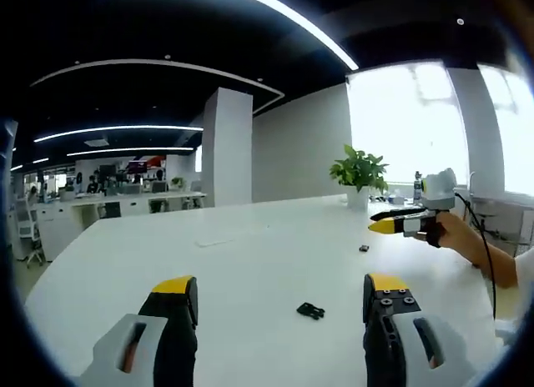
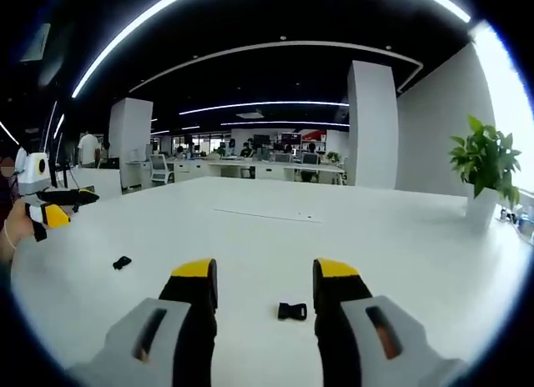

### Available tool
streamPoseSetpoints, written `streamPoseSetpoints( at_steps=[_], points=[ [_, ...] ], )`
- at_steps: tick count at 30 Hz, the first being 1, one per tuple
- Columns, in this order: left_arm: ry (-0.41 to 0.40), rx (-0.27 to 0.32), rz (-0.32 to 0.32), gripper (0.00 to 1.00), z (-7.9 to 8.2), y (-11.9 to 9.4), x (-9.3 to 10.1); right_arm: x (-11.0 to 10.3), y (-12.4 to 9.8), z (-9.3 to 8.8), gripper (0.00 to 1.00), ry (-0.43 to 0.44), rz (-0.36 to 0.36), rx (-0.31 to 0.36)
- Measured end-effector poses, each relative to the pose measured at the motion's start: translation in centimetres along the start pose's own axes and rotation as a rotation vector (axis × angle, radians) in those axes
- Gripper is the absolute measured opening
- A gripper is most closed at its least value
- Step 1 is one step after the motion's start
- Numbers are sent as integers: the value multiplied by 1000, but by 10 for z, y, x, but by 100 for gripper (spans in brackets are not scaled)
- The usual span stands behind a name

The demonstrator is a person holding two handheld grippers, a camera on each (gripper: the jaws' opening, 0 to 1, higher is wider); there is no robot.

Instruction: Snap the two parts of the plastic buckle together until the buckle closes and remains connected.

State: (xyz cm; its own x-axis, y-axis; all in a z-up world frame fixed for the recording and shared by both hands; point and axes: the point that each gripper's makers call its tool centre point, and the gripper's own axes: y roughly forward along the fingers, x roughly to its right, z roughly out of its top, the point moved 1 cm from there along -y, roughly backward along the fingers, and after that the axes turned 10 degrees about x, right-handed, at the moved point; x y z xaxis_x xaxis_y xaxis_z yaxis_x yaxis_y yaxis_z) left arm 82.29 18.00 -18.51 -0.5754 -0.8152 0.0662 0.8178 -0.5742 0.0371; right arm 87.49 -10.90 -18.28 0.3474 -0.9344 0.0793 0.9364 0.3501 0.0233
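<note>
Buckle parts lie apart on white table: one black piece between left gripper tips, smaller piece farther off. Potted plant at table's far edge. Right gripper has a black piece between its tips. Both grippers spread, holding nothing.

A potted plant is standing on the white table; beyond the table, people are probably sitting at desks.
</note>
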Motion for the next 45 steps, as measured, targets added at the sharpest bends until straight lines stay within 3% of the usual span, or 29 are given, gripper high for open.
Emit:
streamPoseSetpoints(
  at_steps=[11,17,22,26,35,45],
  points=[
    [34,-7,-23,83,-2,11,0,2,-1,-3,46,8,1,-7],
    [91,-33,-86,83,-10,20,6,4,-2,-3,46,16,1,-2],
    [112,-91,-142,82,-24,30,12,4,-1,-4,46,24,6,-3],
    [130,-108,-168,77,-31,35,16,5,-1,-3,46,27,6,1],
    [76,-145,-195,77,-43,46,13,2,0,-5,46,43,15,-2],
    [99,-202,-260,77,-59,45,17,0,1,-7,46,56,29,-9]
  ],
)
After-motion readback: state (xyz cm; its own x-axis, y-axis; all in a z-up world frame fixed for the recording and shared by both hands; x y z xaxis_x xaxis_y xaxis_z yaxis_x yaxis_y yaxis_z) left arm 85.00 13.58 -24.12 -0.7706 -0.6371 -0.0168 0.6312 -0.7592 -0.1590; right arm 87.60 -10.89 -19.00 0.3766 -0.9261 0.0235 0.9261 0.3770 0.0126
